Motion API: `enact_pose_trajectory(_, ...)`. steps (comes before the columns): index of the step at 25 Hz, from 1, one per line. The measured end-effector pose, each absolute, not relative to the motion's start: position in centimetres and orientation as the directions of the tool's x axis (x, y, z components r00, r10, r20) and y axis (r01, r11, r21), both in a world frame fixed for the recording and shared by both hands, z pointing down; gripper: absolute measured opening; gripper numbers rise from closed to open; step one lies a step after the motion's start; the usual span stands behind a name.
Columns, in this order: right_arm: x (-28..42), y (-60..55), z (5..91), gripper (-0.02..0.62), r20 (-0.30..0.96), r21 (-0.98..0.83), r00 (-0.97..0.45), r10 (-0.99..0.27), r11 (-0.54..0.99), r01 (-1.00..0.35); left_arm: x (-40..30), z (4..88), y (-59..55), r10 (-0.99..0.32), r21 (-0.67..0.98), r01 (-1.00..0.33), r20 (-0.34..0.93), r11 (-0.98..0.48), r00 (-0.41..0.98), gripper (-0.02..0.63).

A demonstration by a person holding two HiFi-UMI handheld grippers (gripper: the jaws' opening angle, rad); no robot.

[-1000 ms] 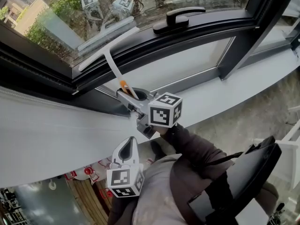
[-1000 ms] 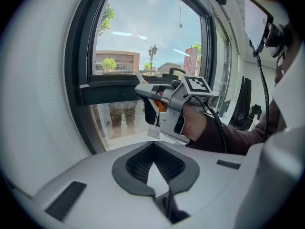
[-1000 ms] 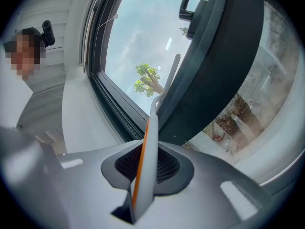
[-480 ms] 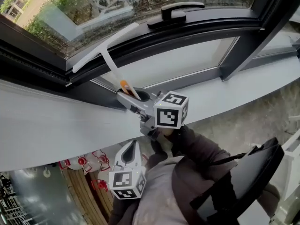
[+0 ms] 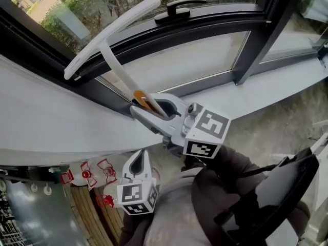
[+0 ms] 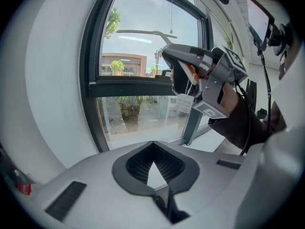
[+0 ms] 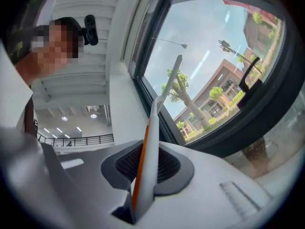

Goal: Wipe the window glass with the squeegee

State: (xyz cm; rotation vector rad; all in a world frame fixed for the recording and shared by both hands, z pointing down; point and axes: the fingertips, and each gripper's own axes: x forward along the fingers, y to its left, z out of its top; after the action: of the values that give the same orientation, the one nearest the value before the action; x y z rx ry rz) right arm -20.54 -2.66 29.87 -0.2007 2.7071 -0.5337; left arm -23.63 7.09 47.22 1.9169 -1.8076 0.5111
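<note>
The white T-shaped squeegee slants up to the left, its blade lying across the dark frame below the window glass. My right gripper is shut on its handle just beyond the orange section. In the right gripper view the handle rises from between the jaws of this gripper towards the glass. My left gripper hangs lower, close to my body, shut with nothing in it. The left gripper view shows its jaws together, with the right gripper and the thin blade ahead.
A black window handle sits on the frame beyond the blade. A dark mullion divides the lower panes, and a white sill runs beneath. A black bag hangs at my right side. Red items lie far below.
The squeegee blade now looks larger and higher in the view, and the right gripper's marker cube has shifted right and down. The left gripper has hardly moved.
</note>
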Motion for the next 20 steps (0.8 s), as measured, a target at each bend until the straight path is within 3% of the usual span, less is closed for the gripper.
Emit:
enact_pose_trajectory(9,-14.9,7.0,30.8,0.043,-0.215,-0.26,-0.919,-0.329,0.927,-0.271,-21.6,43.8,12.3,-0.942,0.002,-0.999,0.333,-0.04,0.038,0.0)
enact_pose_trajectory(20,1.6,7.5,31.9,0.043,-0.185,-0.254,-0.878,-0.441,0.885,-0.391,-6.7,41.9,12.6,-0.939,0.042,-0.99,0.313,-0.133,0.14,0.0)
